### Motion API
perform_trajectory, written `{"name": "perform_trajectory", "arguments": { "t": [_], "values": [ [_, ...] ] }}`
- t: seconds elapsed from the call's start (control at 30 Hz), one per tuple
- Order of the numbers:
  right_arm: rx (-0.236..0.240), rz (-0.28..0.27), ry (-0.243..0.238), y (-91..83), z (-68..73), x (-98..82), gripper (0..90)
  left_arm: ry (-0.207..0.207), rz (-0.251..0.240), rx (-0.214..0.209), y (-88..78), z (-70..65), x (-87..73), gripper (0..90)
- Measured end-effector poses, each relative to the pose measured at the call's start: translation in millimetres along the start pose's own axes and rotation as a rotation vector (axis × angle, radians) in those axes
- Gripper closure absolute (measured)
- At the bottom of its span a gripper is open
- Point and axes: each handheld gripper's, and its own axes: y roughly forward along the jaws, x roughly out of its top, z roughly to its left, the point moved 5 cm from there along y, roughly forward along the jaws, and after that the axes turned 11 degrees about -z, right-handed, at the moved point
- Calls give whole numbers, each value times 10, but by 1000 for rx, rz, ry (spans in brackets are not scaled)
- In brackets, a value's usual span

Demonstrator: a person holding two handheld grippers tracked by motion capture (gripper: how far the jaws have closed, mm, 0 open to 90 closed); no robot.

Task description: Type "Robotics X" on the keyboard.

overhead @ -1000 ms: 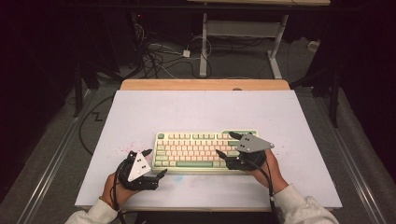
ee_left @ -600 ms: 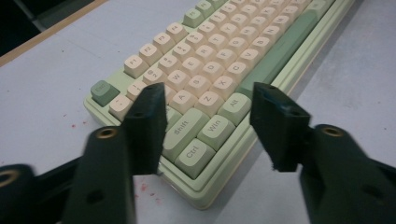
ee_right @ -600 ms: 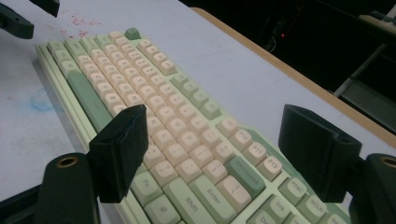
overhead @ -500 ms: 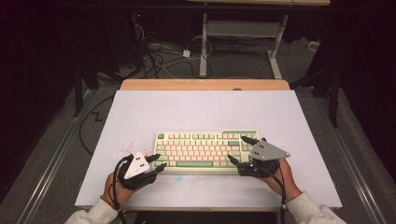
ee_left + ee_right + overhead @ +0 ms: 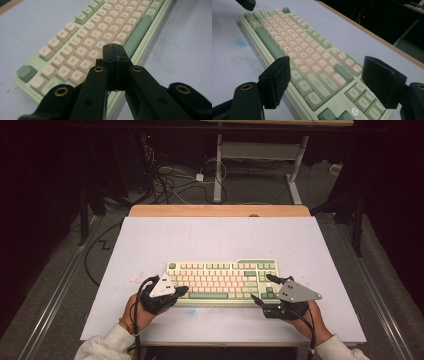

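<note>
Left gripper (image 5: 115,51): jaws just closed together, empty, over keyboard (image 5: 222,279).
Right gripper (image 5: 329,82): jaws wide apart above keyboard's right end.

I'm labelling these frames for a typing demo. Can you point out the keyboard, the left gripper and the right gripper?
keyboard (image 5: 220,281): high view, on its cream keys.
left gripper (image 5: 115,53): left gripper view, at its closed fingertips.
right gripper (image 5: 329,82): right gripper view, midway between its open fingertips.
</note>
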Motion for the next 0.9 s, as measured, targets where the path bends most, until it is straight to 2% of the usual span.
{"name": "perform_trajectory", "arguments": {
  "t": [0.13, 0.27, 0.4, 0.67, 0.9],
  "values": [
    [-4, 5, -1, -30, -7, -23, 237, 12, 31, -35, 164, -8, 123, 877],
    [0, 13, -2, -37, -16, -41, 235, 32, 64, -39, 301, 1, 191, 876],
    [1, 13, -8, -36, -27, -50, 236, 30, 80, -54, 416, -1, 232, 876],
    [-3, 13, -11, -47, -36, -51, 235, 52, 121, -88, 591, -62, 256, 876],
    [2, 22, -22, -27, -18, -64, 236, 51, 145, -85, 648, -62, 217, 875]
  ]
}}
